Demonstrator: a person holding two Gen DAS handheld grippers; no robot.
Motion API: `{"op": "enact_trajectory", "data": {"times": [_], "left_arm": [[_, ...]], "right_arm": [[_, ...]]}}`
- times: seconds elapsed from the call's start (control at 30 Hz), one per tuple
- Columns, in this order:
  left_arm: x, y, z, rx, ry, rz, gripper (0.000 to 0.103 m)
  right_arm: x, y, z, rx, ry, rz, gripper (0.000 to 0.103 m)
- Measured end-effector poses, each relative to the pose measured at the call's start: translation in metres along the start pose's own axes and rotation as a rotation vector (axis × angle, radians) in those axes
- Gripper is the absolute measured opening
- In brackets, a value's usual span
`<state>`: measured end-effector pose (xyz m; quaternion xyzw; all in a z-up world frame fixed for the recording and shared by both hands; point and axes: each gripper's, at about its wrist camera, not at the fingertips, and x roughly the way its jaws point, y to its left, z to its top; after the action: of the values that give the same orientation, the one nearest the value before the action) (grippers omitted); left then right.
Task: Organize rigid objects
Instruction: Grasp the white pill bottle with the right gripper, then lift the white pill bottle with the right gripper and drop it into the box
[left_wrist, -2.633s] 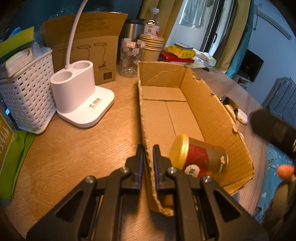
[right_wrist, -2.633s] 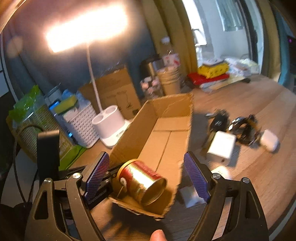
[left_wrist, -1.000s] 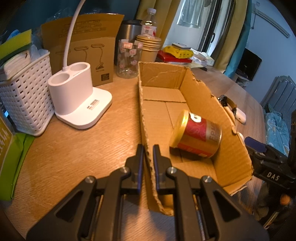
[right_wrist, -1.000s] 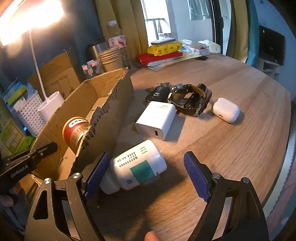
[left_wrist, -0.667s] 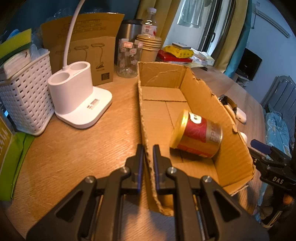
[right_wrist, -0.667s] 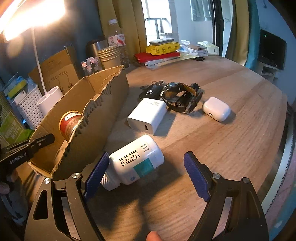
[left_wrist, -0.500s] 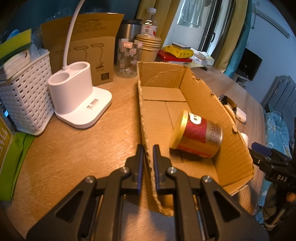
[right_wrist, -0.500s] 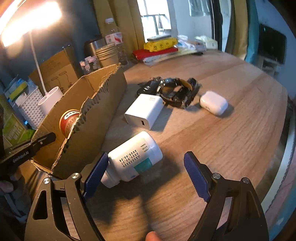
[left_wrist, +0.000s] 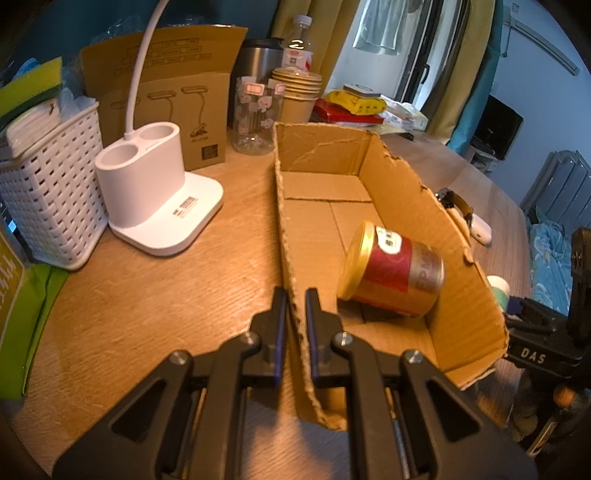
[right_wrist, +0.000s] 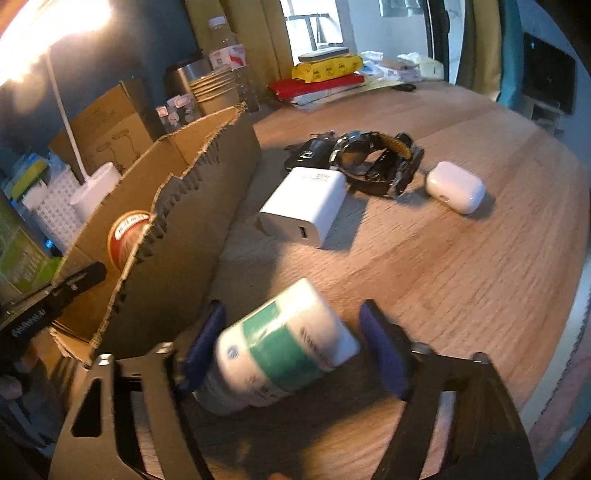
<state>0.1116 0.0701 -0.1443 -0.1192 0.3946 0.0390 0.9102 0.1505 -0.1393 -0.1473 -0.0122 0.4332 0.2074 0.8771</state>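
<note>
Left wrist view shows the round wooden table (left_wrist: 155, 295) bearing a torn open cardboard box (left_wrist: 406, 206), its near left wall clamped by the left gripper (left_wrist: 295, 314). Inside the box lies a red-and-gold tin can (left_wrist: 395, 269) on its side. Just right of the box, the right gripper (right_wrist: 295, 343) is closing around a white green-labelled pill bottle (right_wrist: 284, 347); contact is too blurred to tell.

Corrugated cardboard box (left_wrist: 424, 206) — rough edges, glossy metal tin (left_wrist: 395, 269), woodgrain table (right_wrist: 443, 277)
</note>
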Motion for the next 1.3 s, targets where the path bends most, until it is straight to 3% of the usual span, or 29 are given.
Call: {"op": "enact_trajectory", "data": {"times": [0.57,0.97,1.3], "left_arm": [[0.0,0.0,-0.001,0.001,0.0,-0.001,0.01],[0.0,0.0,-0.001,0.001,0.0,0.0,0.01],[0.0,0.0,0.0,-0.001,0.001,-0.002,0.01]], "right_arm": [[-0.025,0.005,0.012,-0.049,-0.104,-0.022,0.07],[-0.051,0.015,0.043,-0.116,-0.18,-0.027,0.07],[-0.049,0.037,0.077,-0.197,-0.22,-0.014,0.07]]}}
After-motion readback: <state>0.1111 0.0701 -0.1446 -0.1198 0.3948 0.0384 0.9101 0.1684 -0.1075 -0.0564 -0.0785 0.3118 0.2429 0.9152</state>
